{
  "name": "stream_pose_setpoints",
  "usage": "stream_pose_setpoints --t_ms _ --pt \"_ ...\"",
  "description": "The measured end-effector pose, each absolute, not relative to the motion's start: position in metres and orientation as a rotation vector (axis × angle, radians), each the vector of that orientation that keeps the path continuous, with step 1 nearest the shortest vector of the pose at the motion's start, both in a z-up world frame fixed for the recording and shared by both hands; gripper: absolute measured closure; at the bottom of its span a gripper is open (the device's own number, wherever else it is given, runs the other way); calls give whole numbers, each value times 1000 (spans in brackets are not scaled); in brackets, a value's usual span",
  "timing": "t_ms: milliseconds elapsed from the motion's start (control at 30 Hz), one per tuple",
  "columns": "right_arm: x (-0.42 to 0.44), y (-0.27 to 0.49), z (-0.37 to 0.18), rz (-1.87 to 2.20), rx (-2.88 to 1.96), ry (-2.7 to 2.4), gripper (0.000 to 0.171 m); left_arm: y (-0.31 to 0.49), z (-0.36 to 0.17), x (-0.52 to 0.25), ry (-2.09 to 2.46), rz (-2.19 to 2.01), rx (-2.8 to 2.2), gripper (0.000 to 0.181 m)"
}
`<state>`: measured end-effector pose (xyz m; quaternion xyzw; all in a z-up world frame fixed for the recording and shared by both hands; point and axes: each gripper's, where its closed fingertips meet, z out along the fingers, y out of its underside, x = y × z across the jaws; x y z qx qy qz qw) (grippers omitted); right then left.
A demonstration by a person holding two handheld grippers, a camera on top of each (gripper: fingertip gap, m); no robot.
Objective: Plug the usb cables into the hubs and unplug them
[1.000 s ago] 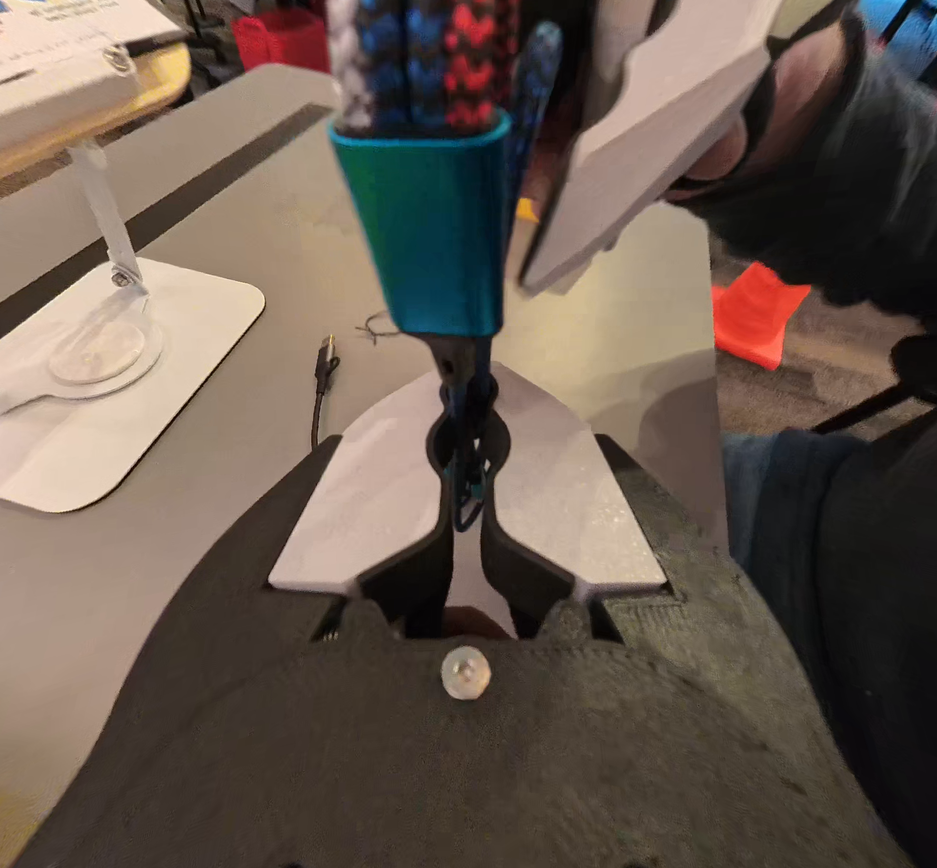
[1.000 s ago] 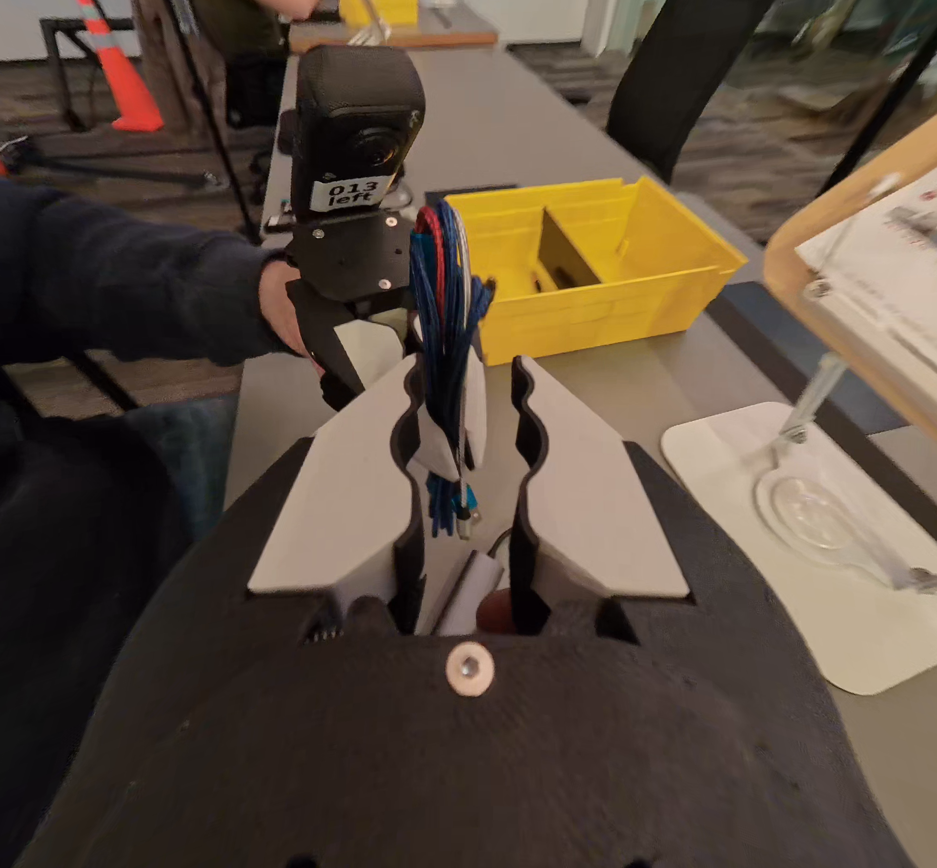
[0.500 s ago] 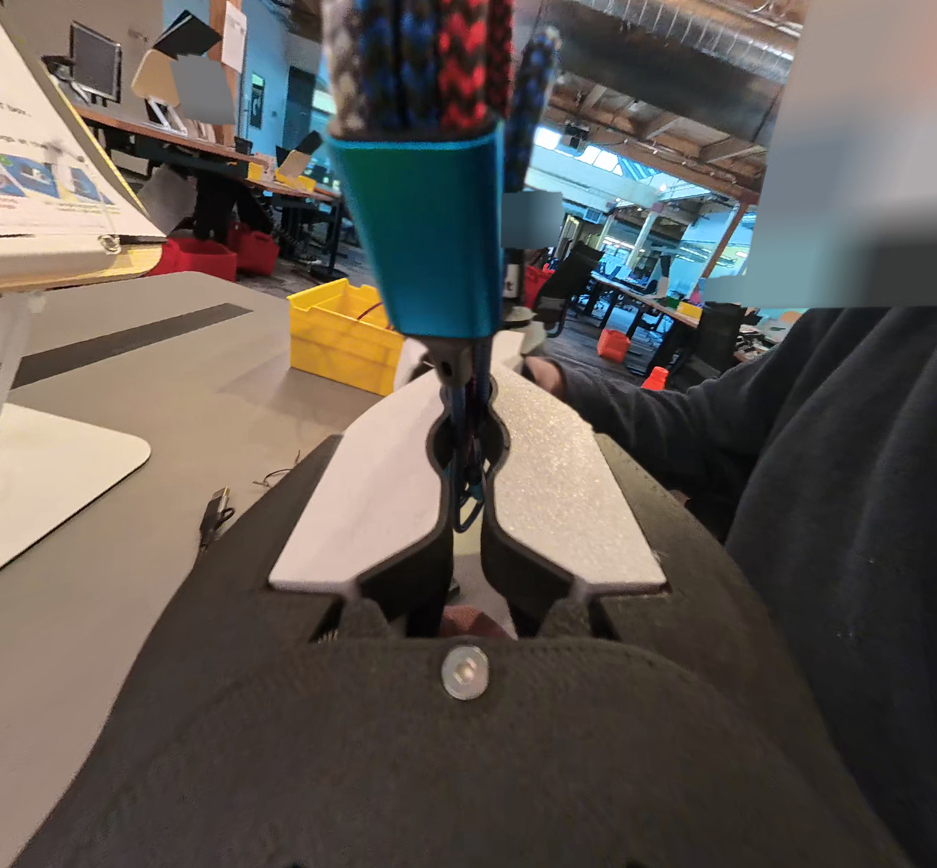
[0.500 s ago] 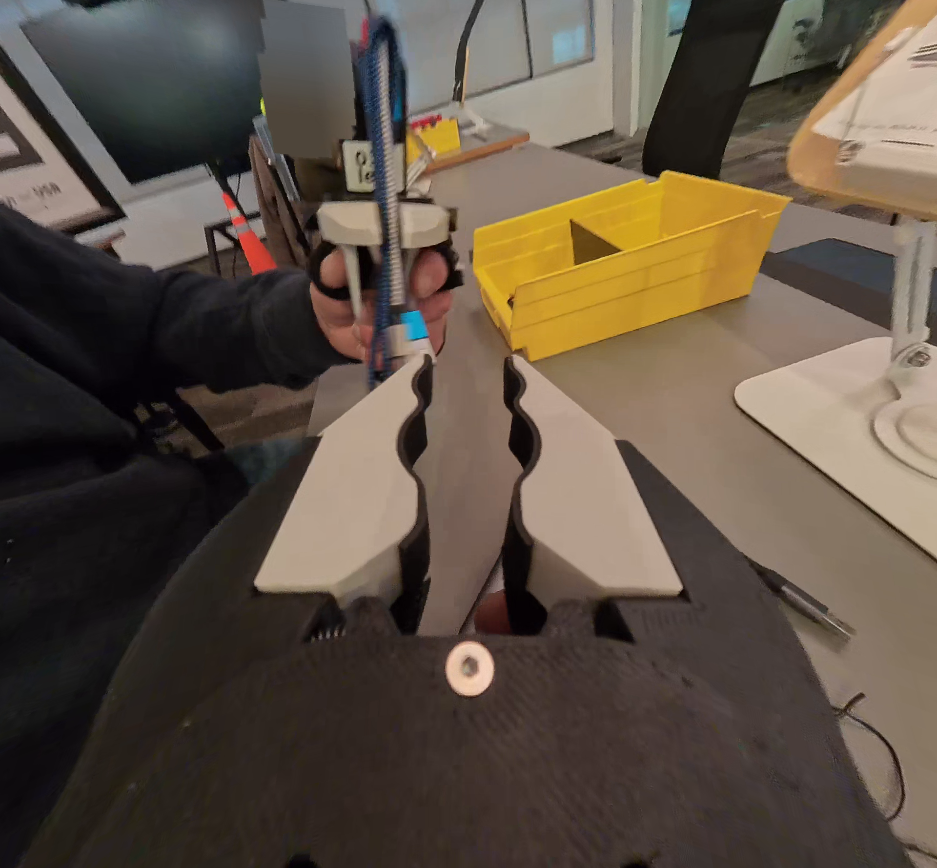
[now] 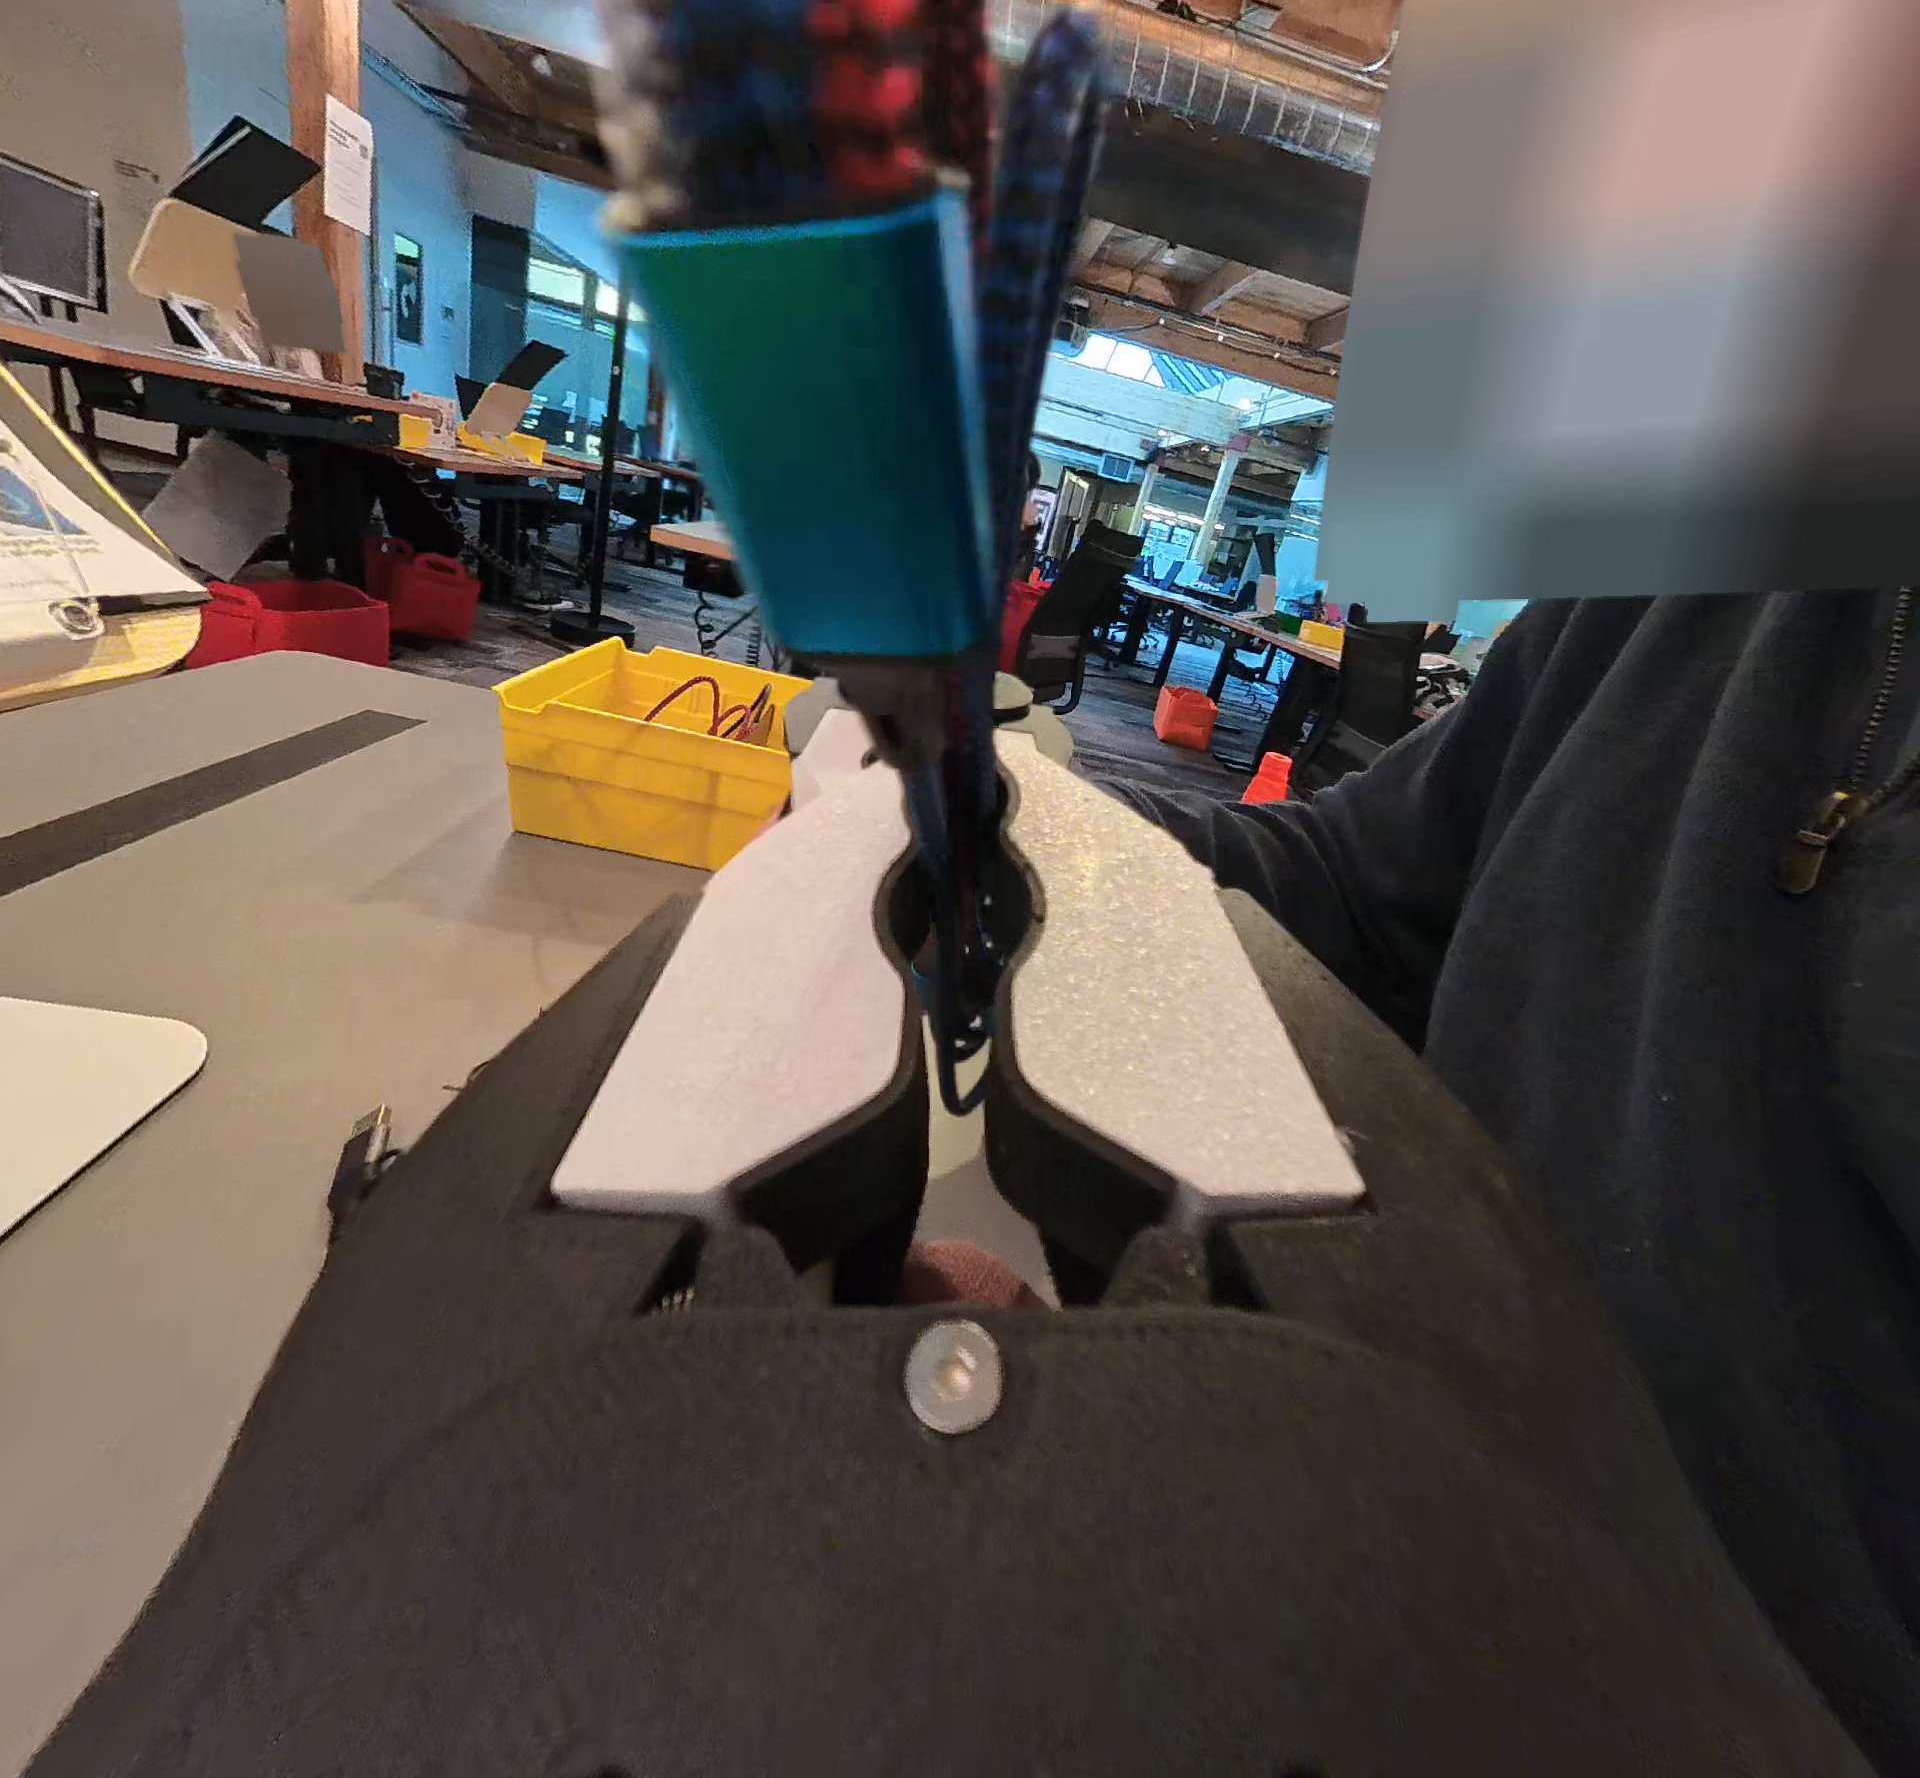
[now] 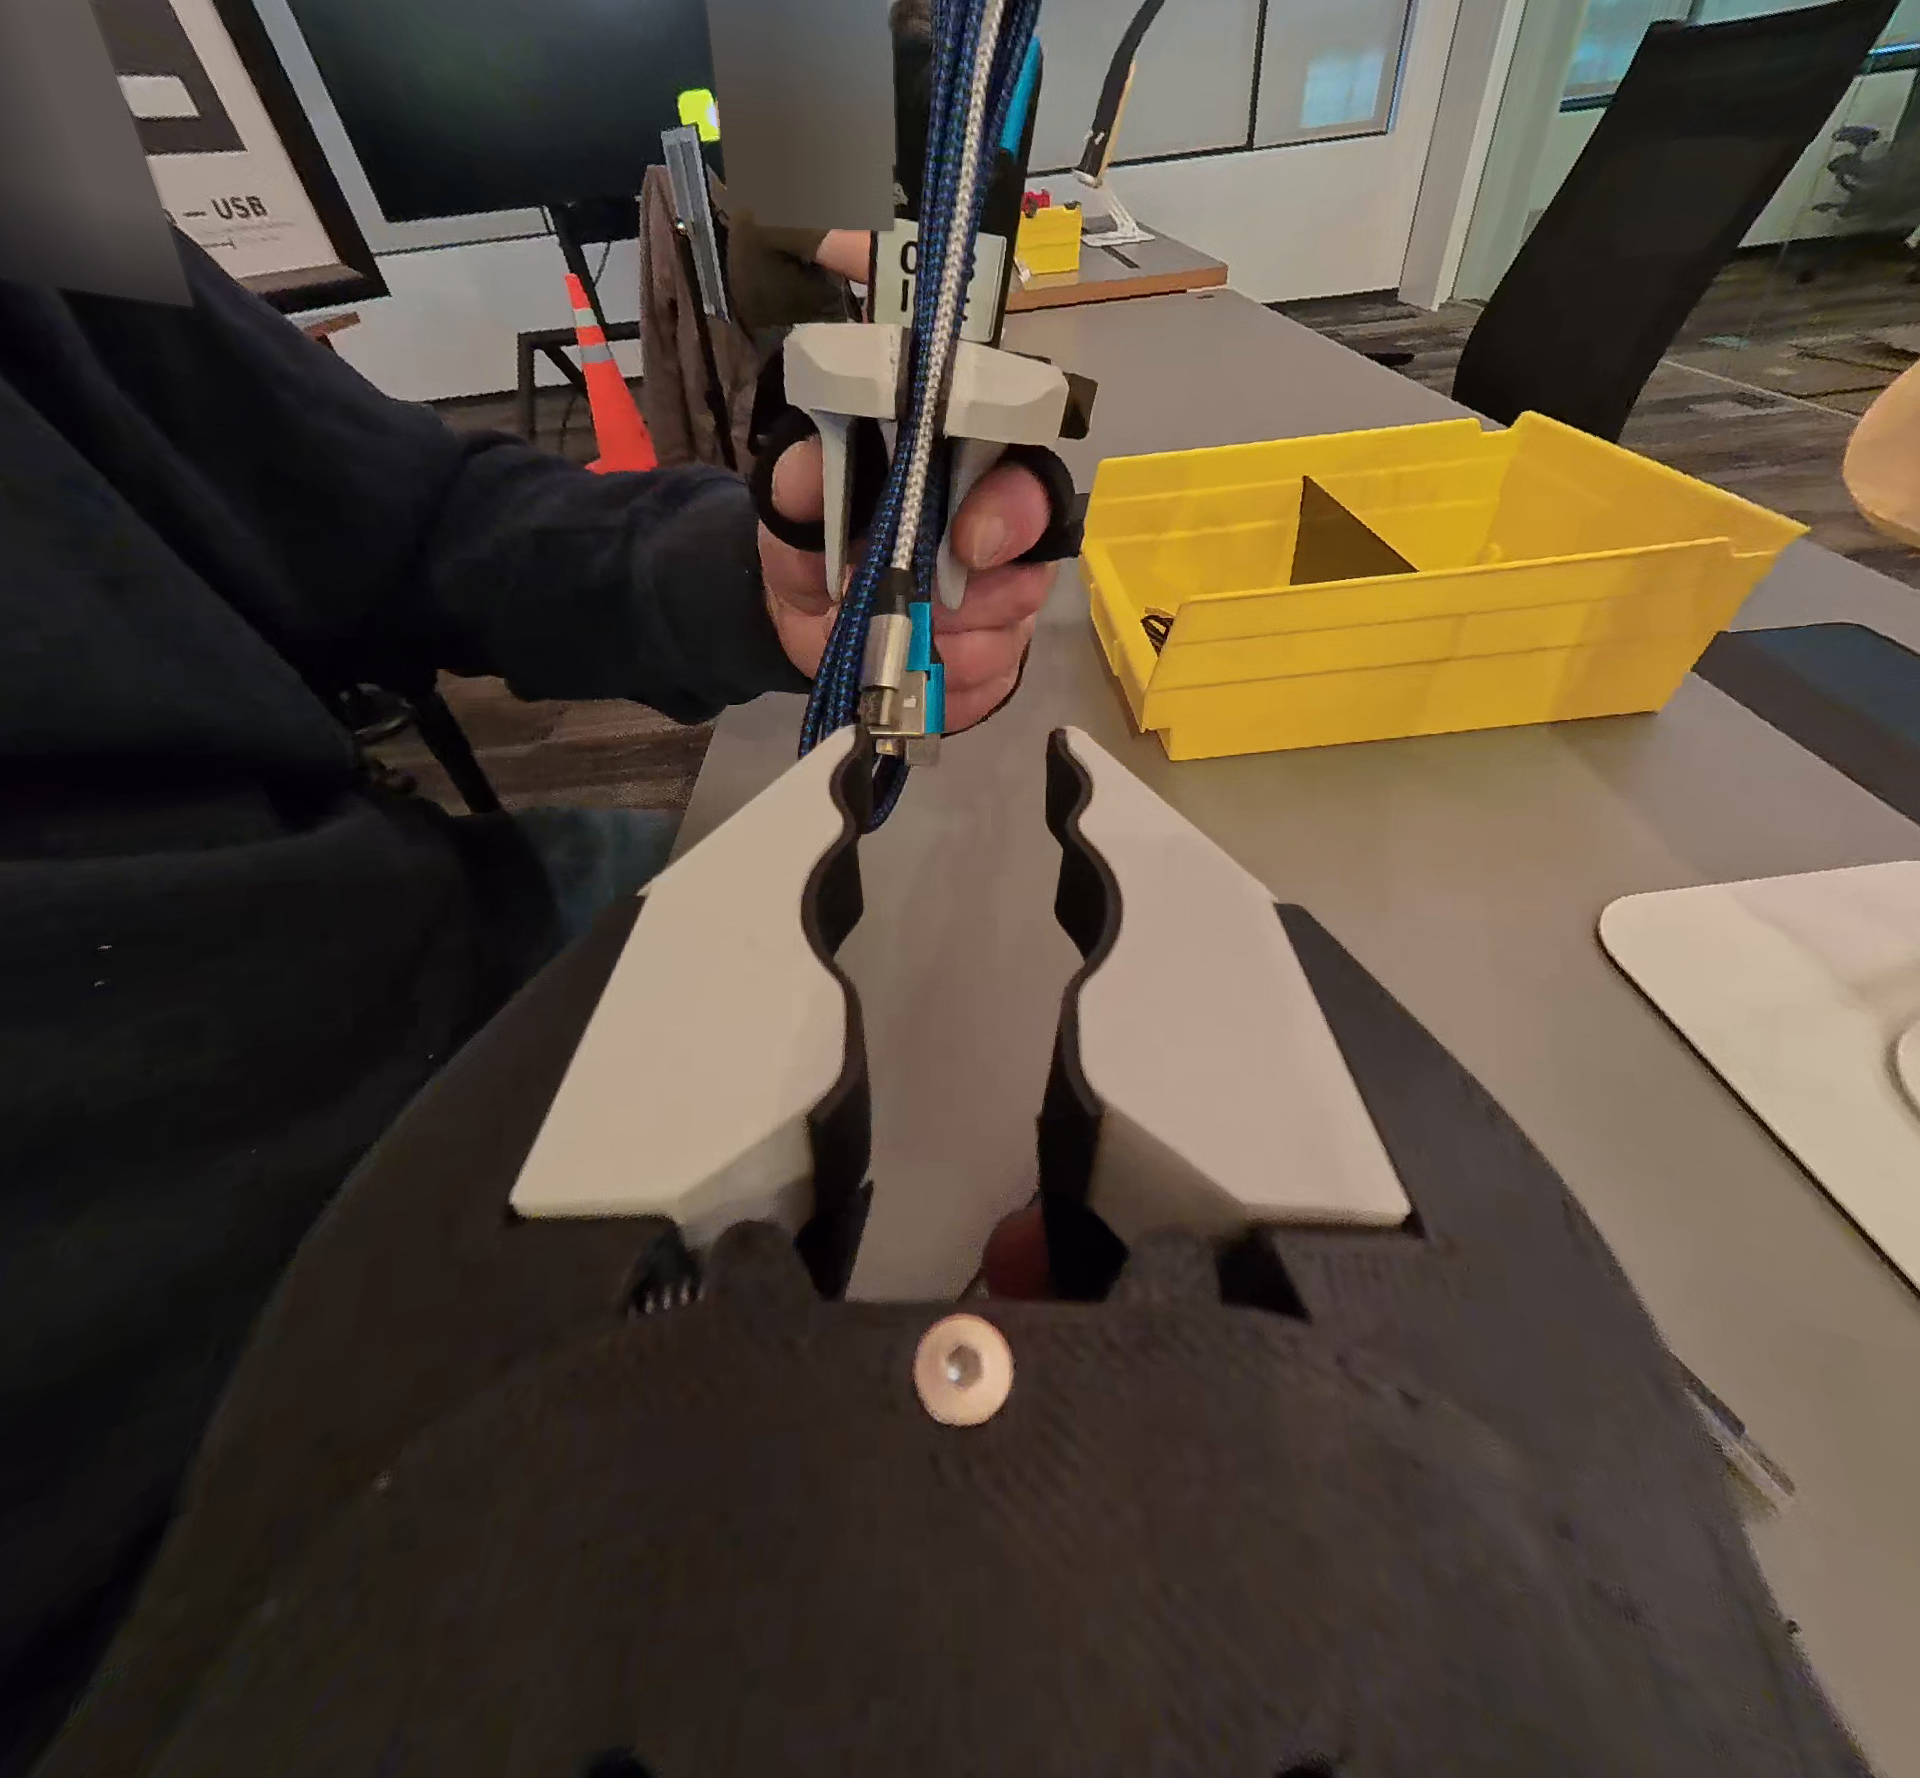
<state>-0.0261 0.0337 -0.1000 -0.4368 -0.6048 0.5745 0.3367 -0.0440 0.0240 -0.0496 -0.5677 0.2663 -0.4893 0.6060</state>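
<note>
**Two hand-held grippers, one clamped on a bundle of braided USB cables**

Two views are given, one from each gripper. In the left wrist view, the left gripper (image 5: pixel 961 897), with white fingers on a black body, is closed tightly on a bundle of braided USB cables (image 5: pixel 961 939) in blue, red and white. A teal metal hub (image 5: pixel 831 440) is seen upright just beyond the fingertips, with thick braided cables entering its top end; it is blurred and close to the lens. A dark sleeve (image 5: pixel 1662 897) fills the right of that view.

In the right wrist view, the right gripper (image 6: pixel 956 762) is held with its white fingers parted and nothing between them. Straight ahead and a little left, the left gripper (image 6: pixel 925 440) is seen from the front, gripped by a hand (image 6: pixel 914 606), with the cable bundle (image 6: pixel 940 274) looped up above it and hanging down below. Silver and teal plug ends (image 6: pixel 904 679) dangle at the bundle's lower end, just beyond the right gripper's left fingertip; whether they touch it cannot be told.

A yellow plastic bin (image 6: pixel 1434 627) rests on the grey table (image 6: pixel 1403 876) to the far right, well apart from both grippers. A white flat stand base (image 6: pixel 1766 1001) lies at the near right edge. An orange traffic cone (image 6: pixel 608 388) stands on the floor far left.
</note>
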Motion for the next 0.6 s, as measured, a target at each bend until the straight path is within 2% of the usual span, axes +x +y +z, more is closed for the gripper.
stream_pose_setpoints --t_ms 133,600 --pt "-28 27 -98 1489 -1119 -1572 146 24 -46 -44 608 -1137 -1294 175" --pt "-23 12 -89 1637 -1129 -1453 144 22 -39 -40 598 -1105 -1266 174"
